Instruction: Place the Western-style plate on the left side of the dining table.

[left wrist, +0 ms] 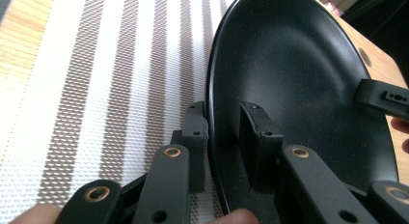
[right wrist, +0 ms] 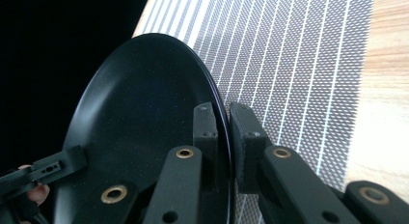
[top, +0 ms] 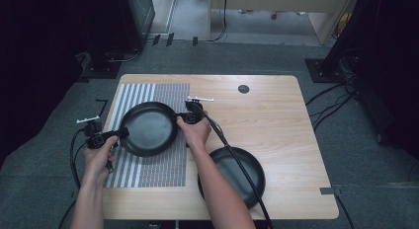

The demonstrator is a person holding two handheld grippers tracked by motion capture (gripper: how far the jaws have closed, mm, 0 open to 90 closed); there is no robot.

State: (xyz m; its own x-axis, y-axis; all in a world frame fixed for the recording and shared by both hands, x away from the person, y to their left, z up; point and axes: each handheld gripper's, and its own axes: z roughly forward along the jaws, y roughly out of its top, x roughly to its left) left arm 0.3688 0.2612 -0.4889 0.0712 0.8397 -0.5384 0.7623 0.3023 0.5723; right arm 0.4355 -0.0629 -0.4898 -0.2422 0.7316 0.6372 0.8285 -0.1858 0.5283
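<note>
A person holds a black plate (top: 149,128) between two grippers, one on each side, over a striped placemat (top: 148,172) that lies on the left half of the wooden table (top: 276,115). The left gripper (top: 122,133) has its jaws clamped on the plate's left rim; in the left gripper view one pad sits outside the rim and the other inside the bowl of the plate (left wrist: 299,79), with the mat's brown and white stripes (left wrist: 111,89) behind. The right gripper (top: 179,119) bites the opposite edge in the same way, its jaws closed on the thin rim, as the right gripper view shows, where the plate (right wrist: 144,122) stands edge-on against the mat (right wrist: 289,55). Each gripper's view catches the other's jaw tip reaching in at the far rim. The plate looks roughly level from above; whether it rests on the mat or hangs just over it I cannot tell. A second black plate (top: 247,172) lies flat on the bare wood near the front edge, to the right of the mat and partly under the right forearm (top: 217,189), with the right gripper's cable trailing across it.
</note>
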